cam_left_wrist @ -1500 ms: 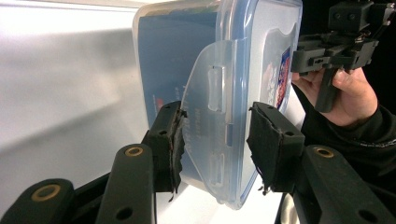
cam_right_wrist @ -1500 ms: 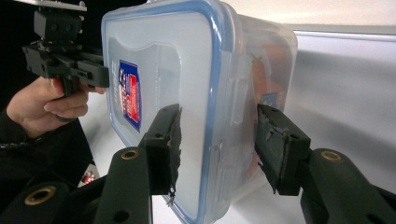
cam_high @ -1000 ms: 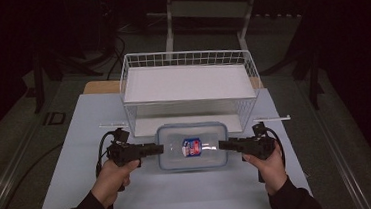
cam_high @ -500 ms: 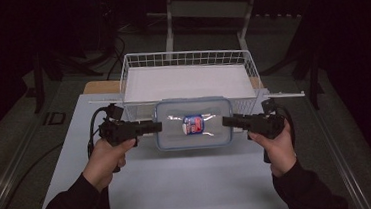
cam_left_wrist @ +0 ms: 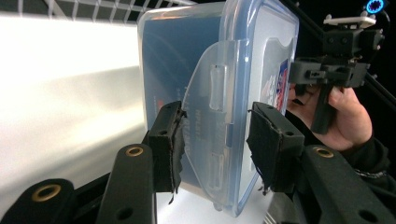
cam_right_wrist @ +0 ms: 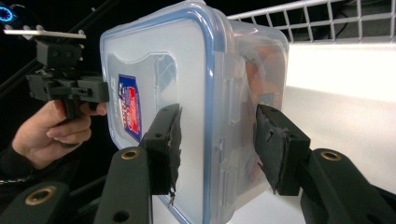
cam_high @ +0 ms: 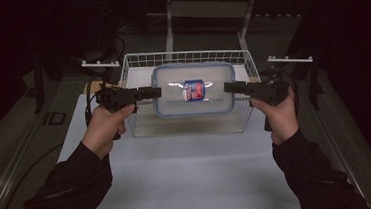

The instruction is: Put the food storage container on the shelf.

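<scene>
High view first: the white tabletop (cam_high: 189, 179) spreads across the near ground, lit against a dark room; a white wire basket (cam_high: 136, 78) stands on its far half, open at the top, with a pale floor inside; above the basket, lifted between the two grippers, hangs a clear plastic container (cam_high: 194, 90) with a blue-rimmed lid and a small red, white and blue label (cam_high: 193, 90) at the lid's middle — lid facing up toward the camera. The left gripper (cam_high: 153, 92) reaches in from the left and meets the container's left end; the right gripper (cam_high: 228, 87) reaches in from the right and meets its right end; each is held in a hand with a dark sleeve behind it.

Left gripper view: the container (cam_left_wrist: 219, 93) stands edge-on, its latch flap between the two black fingers (cam_left_wrist: 169, 140), which press its lid side and base side — clamped on it; the other hand and gripper show beyond.

Right gripper view: the same hold from the opposite end; the fingers (cam_right_wrist: 163, 144) sit closed against the container (cam_right_wrist: 187, 93), one on the lid face, one on the base.
</scene>
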A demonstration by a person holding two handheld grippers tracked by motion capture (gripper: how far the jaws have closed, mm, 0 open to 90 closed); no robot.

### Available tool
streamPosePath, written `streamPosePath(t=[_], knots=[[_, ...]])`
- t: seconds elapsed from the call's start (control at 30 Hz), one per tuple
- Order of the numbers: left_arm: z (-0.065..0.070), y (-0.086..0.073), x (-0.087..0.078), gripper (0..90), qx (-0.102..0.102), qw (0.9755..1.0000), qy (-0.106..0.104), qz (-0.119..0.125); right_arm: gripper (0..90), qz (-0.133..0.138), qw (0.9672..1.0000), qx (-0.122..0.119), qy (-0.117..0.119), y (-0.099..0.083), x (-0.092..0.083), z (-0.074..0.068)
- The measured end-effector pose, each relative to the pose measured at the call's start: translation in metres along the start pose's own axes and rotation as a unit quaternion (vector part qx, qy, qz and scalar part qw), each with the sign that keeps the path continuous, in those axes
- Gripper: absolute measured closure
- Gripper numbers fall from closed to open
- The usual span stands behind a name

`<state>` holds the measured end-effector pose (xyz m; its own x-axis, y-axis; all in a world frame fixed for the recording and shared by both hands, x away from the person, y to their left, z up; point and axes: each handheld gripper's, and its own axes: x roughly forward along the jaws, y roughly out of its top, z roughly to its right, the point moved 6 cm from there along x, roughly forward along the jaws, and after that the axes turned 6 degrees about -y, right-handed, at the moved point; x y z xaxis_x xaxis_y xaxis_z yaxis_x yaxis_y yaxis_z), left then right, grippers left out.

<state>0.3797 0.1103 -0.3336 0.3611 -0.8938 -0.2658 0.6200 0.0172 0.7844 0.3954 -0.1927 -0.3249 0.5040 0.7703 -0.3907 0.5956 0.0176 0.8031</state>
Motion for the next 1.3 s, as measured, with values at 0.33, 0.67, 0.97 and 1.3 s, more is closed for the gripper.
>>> streamPosePath(t=[0.33, 0.67, 0.97, 1.3], knots=[[-0.031, 0.025, 0.020, 55.3, -0.029, 0.9995, 0.012, 0.004, 51.9, 0.002, 0.9997, 0.022, -0.013, 0.026, 0.021, 0.029], [-0.052, 0.030, 0.030, 55.2, -0.060, 0.9980, 0.011, 0.012, 51.7, -0.004, 0.9991, 0.036, -0.022, 0.030, 0.036, 0.047], [-0.059, 0.036, 0.035, 52.3, -0.064, 0.9977, 0.019, 0.008, 49.9, -0.008, 0.9979, 0.058, -0.028, 0.035, 0.042, 0.051], [-0.072, 0.046, 0.047, 46.6, -0.102, 0.9942, 0.032, 0.014, 48.1, -0.014, 0.9943, 0.093, -0.051, 0.041, 0.050, 0.061]])
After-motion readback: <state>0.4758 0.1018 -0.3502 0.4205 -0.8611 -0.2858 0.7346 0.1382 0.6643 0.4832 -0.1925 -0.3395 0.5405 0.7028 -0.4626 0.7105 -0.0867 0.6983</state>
